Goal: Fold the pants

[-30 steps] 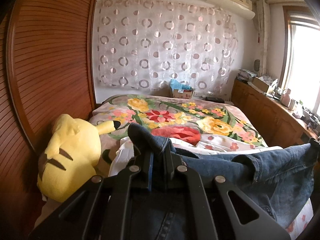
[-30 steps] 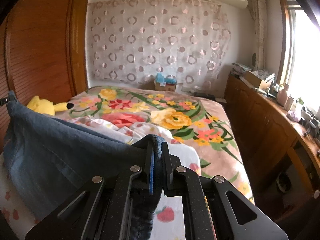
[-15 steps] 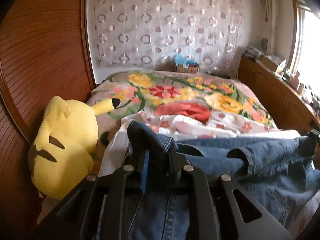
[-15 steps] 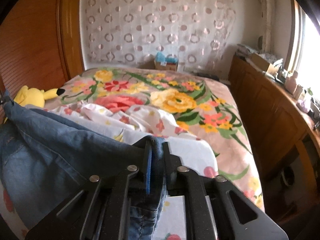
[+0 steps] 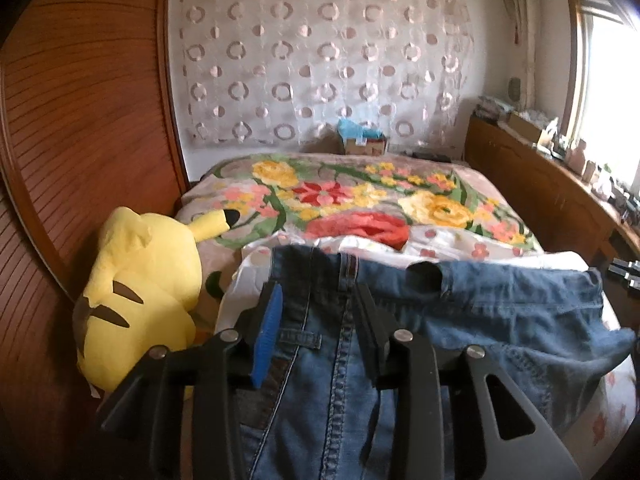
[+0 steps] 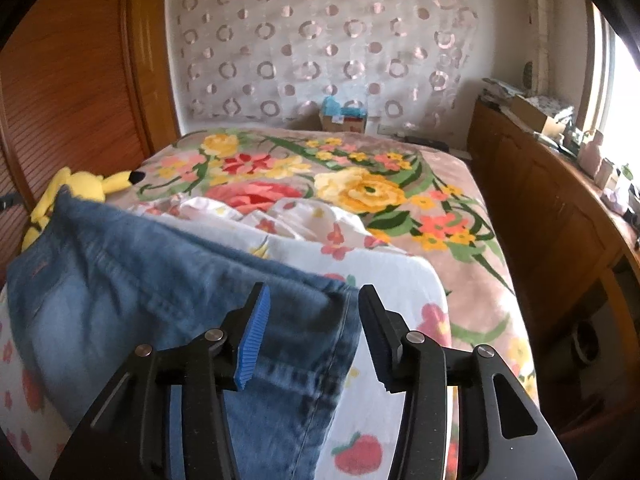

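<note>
jeans (image 5: 500, 320) are lying across the white flowered sheet (image 6: 380, 280) on the bed, a folded denim edge stretched between the two tongs, and both sets of jaws are just now opening. the left gripper (image 5: 316, 308) is standing apart with the denim seam running between its pads, neither pad pressing; the right gripper (image 6: 312, 312) is likewise gaping, the corner of the cloth lying between its fingers, free. so this is looking like the release after a fold, and doing it well is meaning: letting the jaws spread fully before drawing back, pulling straight away along the fingers so no pad is snagging a belt loop or dragging the edge askew, then checking the fold is lying flat. hard to read: the near part of the jeans is running under both tools and out of frame, so whether the lower layers are lining up i cannot tell. the yellow plush toy (image 5: 140, 292) is sitting just left of the left tongs, close to the cloth.
</note>
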`<state>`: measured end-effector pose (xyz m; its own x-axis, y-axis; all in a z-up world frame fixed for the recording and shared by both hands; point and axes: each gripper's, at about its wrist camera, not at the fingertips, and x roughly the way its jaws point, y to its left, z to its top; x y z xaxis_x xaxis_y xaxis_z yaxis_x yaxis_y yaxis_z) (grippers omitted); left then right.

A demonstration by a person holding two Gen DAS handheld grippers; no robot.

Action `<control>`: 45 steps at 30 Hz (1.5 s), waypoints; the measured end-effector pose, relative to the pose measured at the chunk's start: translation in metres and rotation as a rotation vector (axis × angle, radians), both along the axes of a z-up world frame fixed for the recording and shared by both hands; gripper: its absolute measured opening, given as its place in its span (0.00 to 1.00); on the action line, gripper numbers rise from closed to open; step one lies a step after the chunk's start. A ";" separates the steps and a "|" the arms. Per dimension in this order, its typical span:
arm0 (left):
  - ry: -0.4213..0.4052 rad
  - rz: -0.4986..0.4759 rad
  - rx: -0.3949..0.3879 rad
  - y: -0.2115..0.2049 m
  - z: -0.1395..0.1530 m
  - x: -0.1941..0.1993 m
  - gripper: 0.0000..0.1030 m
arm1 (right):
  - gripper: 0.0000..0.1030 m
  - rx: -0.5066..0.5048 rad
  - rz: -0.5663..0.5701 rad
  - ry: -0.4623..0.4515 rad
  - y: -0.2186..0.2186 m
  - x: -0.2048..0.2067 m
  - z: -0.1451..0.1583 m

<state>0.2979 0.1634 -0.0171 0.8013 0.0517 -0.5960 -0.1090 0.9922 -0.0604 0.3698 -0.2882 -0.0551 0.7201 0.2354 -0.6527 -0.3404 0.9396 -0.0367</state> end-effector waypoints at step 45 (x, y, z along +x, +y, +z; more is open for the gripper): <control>0.178 -0.206 0.006 -0.091 -0.085 -0.018 0.38 | 0.01 -0.109 -0.063 -0.018 0.009 0.059 0.011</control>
